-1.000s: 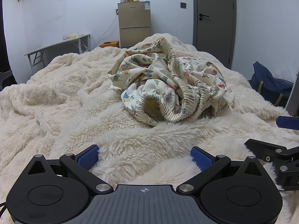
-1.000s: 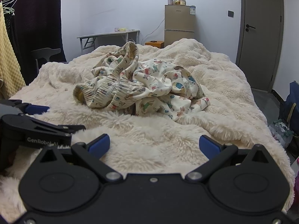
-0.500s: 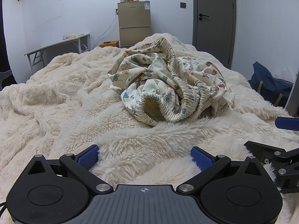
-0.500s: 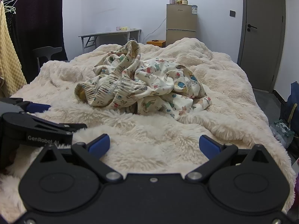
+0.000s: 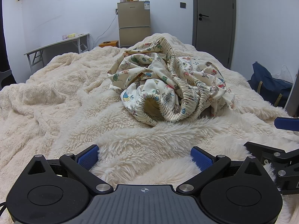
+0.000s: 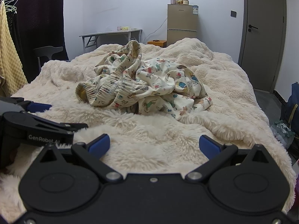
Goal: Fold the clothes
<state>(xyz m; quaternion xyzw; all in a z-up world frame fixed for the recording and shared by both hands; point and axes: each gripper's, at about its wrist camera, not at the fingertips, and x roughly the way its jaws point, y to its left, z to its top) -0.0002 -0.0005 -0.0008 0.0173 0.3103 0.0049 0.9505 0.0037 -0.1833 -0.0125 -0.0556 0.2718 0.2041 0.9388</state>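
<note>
Folding looked at 0%: printed garment [image 5: 168, 85] lay in a crumpled heap mid-bed on the fleece blanket [image 5: 56, 97], untouched, while left gripper [image 5: 143, 155] and right gripper [image 6: 155, 145] both sat near the bed's front edge, jaws wide and empty

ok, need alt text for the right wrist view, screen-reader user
A crumpled cream garment with a cartoon print and an elastic waistband lies in a heap on a fluffy cream blanket covering a bed. The right tongs sit open and empty in the foreground, short of the garment, with the left tongs at the left edge. Behind stand a small fridge, a folding table and a grey door.
</note>
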